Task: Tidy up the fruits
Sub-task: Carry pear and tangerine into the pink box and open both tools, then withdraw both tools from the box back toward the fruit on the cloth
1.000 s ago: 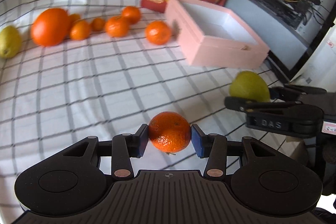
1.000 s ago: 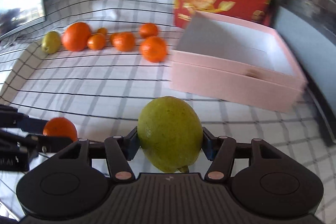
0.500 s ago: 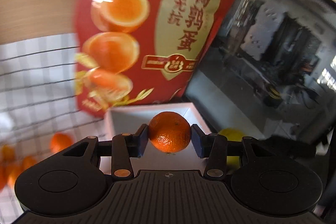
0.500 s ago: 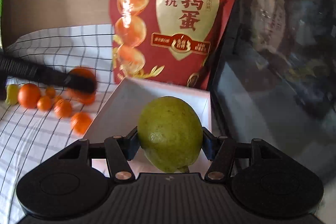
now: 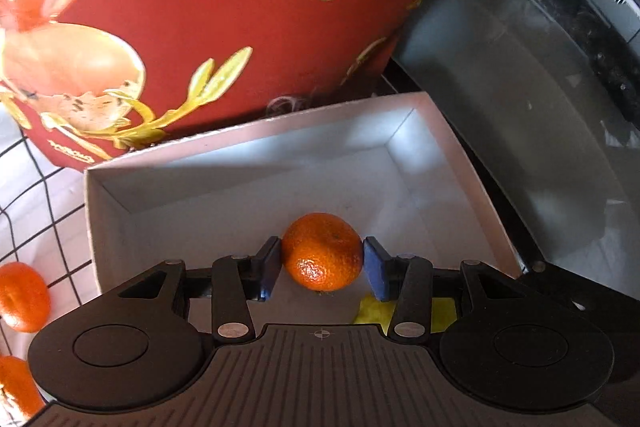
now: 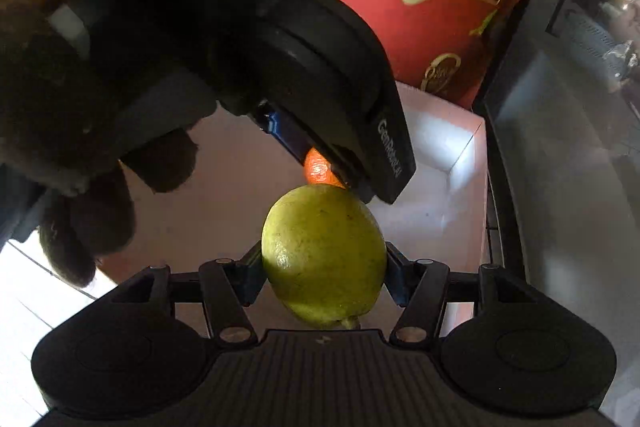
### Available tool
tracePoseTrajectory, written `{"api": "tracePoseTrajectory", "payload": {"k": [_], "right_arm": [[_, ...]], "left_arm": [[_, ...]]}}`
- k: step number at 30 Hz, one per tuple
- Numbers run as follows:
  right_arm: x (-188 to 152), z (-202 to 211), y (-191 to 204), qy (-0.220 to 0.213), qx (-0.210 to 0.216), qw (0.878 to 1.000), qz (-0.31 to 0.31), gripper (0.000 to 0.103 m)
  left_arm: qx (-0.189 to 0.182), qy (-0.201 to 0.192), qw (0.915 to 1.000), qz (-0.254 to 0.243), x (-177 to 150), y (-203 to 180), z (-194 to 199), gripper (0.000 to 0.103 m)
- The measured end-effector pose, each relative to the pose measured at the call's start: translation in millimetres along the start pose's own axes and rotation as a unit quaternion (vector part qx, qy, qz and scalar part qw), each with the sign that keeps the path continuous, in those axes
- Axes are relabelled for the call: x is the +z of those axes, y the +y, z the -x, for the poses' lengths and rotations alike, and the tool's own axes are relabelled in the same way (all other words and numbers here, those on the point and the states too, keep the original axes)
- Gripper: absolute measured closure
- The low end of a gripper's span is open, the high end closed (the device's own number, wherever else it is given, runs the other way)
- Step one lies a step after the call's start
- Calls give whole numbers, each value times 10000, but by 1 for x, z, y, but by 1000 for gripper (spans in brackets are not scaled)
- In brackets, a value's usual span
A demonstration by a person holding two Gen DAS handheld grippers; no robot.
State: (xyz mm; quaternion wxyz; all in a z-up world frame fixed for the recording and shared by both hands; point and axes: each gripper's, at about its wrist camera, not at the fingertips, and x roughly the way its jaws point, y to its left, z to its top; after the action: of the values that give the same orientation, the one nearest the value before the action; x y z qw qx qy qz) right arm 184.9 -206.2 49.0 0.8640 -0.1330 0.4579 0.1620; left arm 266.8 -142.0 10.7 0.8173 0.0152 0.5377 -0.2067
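My left gripper (image 5: pixel 322 263) is shut on a small orange mandarin (image 5: pixel 322 251) and holds it over the inside of the pink box (image 5: pixel 256 135), low above its white floor. My right gripper (image 6: pixel 324 267) is shut on a yellow-green lemon (image 6: pixel 324 255) and holds it over the same box (image 6: pixel 464 143), just behind and below the left gripper (image 6: pixel 320 67). A bit of the mandarin (image 6: pixel 318 171) shows above the lemon. Part of the lemon (image 5: pixel 372 311) shows under my left fingers.
A tall red printed bag (image 5: pixel 240 7) stands right behind the box. A dark glass-fronted case (image 5: pixel 540 67) lies to the right. Loose mandarins (image 5: pixel 22 297) lie on the checked cloth (image 5: pixel 36 211) at the left.
Both grippers have moved forward and down over the pink box, each still holding its fruit. The left gripper now fills the upper left of the right wrist view.
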Motion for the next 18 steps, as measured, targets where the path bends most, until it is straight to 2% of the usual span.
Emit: {"api": "tracePoseTrajectory", "payload": {"k": [4, 8, 11, 15, 18], "right_arm": [[3, -5, -3, 102, -14, 9999, 49, 44], [4, 6, -6, -44, -81, 9998, -156, 36], [-3, 20, -8, -208, -154, 9989, -402, 36], [-29, 59, -6, -795, -267, 9933, -799, 35], [-43, 79, 4, -1110, -361, 9895, -850, 32]], "left_arm": [[-249, -604, 9969, 429, -16, 19, 31, 54], [-591, -1351, 9862, 746, -39, 39, 73, 54], [-770, -1651, 9789, 928, -54, 52, 96, 54], [-630, -2221, 9648, 1260, -83, 70, 127, 55], [-399, -2545, 9553, 1453, -114, 81, 147, 55]]}}
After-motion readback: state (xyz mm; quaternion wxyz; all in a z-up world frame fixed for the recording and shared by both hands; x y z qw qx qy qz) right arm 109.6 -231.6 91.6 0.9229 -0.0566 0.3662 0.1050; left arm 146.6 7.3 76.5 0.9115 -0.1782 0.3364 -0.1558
